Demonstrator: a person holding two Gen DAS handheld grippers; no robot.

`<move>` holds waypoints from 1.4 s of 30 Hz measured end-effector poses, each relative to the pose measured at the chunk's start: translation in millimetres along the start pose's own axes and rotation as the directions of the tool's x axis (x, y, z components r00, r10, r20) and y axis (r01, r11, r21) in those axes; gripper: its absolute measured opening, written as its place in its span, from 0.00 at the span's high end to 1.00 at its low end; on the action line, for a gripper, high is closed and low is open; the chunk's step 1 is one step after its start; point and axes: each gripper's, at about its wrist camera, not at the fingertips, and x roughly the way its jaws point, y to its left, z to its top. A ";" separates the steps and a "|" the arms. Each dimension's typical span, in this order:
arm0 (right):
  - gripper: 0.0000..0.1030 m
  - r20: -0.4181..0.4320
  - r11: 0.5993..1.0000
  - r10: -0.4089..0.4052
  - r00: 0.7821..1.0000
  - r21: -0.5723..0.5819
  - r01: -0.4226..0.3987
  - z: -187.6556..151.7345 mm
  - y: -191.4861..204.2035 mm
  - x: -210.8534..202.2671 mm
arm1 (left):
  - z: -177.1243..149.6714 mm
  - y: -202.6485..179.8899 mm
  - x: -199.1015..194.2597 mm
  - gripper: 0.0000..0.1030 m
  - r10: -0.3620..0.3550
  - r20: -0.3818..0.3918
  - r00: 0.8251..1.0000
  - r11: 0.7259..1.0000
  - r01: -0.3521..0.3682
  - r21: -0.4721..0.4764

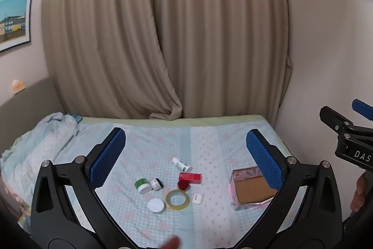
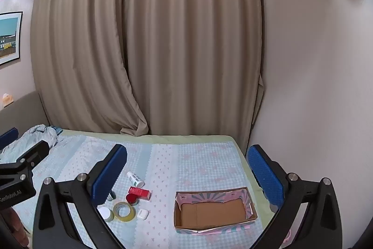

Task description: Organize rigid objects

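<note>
We hold both tools above the near edge of the bed (image 2: 205, 144), tilted a little downward, and neither has anything in it: the left gripper (image 1: 185, 153) stands with its blue pads wide apart over the cluster of small items, and the right gripper (image 2: 187, 169) is just as wide, framing the empty cardboard box (image 2: 214, 210) that sits toward the bed's right edge, near its front. Nothing looks sorted yet, so we judge the step in hand to be the first pick. The things to gather lie loose in a group left of the box and well apart from it: a white bottle (image 1: 181, 164) on its side farthest from us, a red box (image 1: 190, 177) with a red cap (image 1: 183, 184) touching it, a green-banded jar (image 1: 142, 186) beside a small dark-lidded jar (image 1: 156, 184), a white-lidded jar (image 1: 156, 205), a roll of tape (image 1: 177, 199) and a small white case (image 1: 198, 198) nearest us. We would start at the edge of the group, probably with the white case or the tape roll, so the pads do not knock neighbours. The quilt is soft, so we should come down squarely, close across the narrow side, and lift straight before crossing to the box.
</note>
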 end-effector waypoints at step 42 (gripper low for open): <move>0.00 0.043 1.000 0.009 0.999 0.009 -0.010 4.3 0.4 20.6 | 0.6 4.7 -7.0 0.00 0.013 0.041 0.999 1.000 -0.012 -0.010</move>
